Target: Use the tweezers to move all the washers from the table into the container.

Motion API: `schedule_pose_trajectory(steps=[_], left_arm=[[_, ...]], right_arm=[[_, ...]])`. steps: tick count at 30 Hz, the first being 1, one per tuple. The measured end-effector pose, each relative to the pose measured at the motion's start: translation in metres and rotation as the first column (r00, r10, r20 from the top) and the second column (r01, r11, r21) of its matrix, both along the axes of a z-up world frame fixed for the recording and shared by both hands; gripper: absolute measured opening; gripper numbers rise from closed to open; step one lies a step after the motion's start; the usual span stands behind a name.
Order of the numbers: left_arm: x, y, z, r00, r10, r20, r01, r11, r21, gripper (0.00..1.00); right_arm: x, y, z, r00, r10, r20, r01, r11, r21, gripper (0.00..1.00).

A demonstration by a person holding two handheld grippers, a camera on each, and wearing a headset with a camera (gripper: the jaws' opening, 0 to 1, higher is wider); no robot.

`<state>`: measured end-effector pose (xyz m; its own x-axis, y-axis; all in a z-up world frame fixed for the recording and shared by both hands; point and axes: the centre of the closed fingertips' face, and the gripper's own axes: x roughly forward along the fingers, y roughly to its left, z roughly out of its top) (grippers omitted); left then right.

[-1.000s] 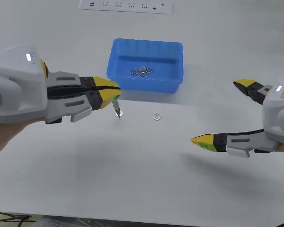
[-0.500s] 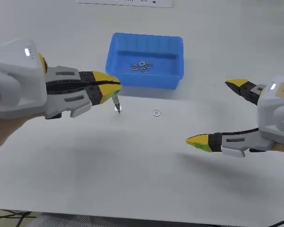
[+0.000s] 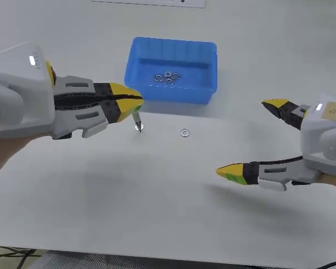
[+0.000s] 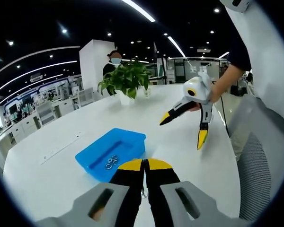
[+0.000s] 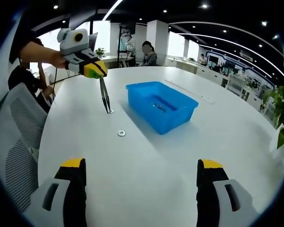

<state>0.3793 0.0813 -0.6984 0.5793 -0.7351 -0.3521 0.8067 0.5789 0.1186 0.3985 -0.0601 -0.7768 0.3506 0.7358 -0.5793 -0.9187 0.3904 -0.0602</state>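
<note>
- One washer (image 3: 184, 133) lies loose on the table (image 3: 157, 196), just in front of the blue container (image 3: 171, 95). Several more washers (image 3: 167, 77) already sit inside it.
- Tweezers (image 3: 137, 120) point straight down with their tips at the tabletop, where a second small ring (image 5: 110, 111) seems to lie. They are probably lined up for a pick.
- Left gripper (image 3: 139, 104): jaws pressed together, pinching the tweezers' top end.
- Right gripper (image 3: 241, 137): jaws spread wide and holding nothing. It hangs off to the side, seemingly kept clear.

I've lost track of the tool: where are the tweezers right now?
In the head view, the tweezers hang tips-down from the left hand-held gripper, just in front of the blue container, left of a loose washer.
</note>
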Motion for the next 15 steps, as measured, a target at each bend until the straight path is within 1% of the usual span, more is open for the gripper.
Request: schedule_pose_trajectory(steps=[2,4,5,6,7,8,9,10,11,12,13,14,15], left_arm=[[-0.001,-0.001,0.000,1.000,-0.013,0.004,0.013,1.000,0.008,0.05],[-0.003,-0.002,-0.001,0.999,-0.035,-0.001,0.035,0.999,0.018,0.05],[-0.004,-0.002,-0.001,0.999,-0.045,-0.014,0.045,0.999,0.019,0.05],[-0.004,-0.001,-0.001,0.998,-0.049,-0.036,0.050,0.999,0.010,0.05],[-0.002,0.000,-0.001,0.998,-0.047,-0.040,0.048,0.999,0.008,0.05],[-0.001,0.002,-0.001,0.998,-0.043,-0.049,0.043,0.999,0.004,0.05],[0.000,0.003,-0.001,0.998,-0.039,-0.054,0.039,0.999,0.001,0.05],[0.002,0.006,-0.001,0.998,-0.035,-0.061,0.035,0.999,-0.002,0.05],[0.003,0.007,-0.002,0.998,-0.035,-0.059,0.035,0.999,0.005,0.05],[0.004,0.009,-0.002,0.998,-0.031,-0.062,0.032,0.999,0.009,0.05],[0.006,0.010,-0.003,0.997,-0.029,-0.068,0.030,1.000,0.010,0.05],[0.006,0.010,-0.003,0.997,-0.030,-0.072,0.031,0.999,0.009,0.05],[0.006,0.010,-0.003,0.996,-0.032,-0.083,0.033,0.999,0.005,0.05]], right_arm=[[0.000,0.001,0.000,1.000,-0.001,-0.004,0.001,1.000,0.003,0.97],[-0.002,0.005,0.000,1.000,-0.001,-0.018,0.001,1.000,0.013,0.97],[-0.002,0.008,0.000,1.000,0.004,-0.021,-0.004,1.000,0.015,0.97],[-0.004,0.013,0.001,1.000,0.020,-0.021,-0.020,1.000,0.019,0.97],[-0.006,0.017,0.001,0.999,0.033,-0.023,-0.033,0.999,0.021,0.96],[-0.010,0.024,0.002,0.998,0.062,-0.030,-0.061,0.998,0.028,0.96],[-0.012,0.026,0.003,0.997,0.070,-0.034,-0.069,0.997,0.029,0.93],[-0.022,0.037,0.005,0.990,0.127,-0.060,-0.125,0.992,0.034,0.89],[-0.026,0.042,0.007,0.987,0.149,-0.066,-0.146,0.988,0.043,0.82],[-0.031,0.053,0.013,0.981,0.181,-0.069,-0.176,0.981,0.077,0.74],[-0.035,0.060,0.018,0.978,0.197,-0.069,-0.190,0.976,0.104,0.70],[-0.037,0.066,0.022,0.975,0.210,-0.073,-0.199,0.972,0.127,0.68],[-0.041,0.074,0.025,0.970,0.231,-0.078,-0.218,0.965,0.144,0.67]])
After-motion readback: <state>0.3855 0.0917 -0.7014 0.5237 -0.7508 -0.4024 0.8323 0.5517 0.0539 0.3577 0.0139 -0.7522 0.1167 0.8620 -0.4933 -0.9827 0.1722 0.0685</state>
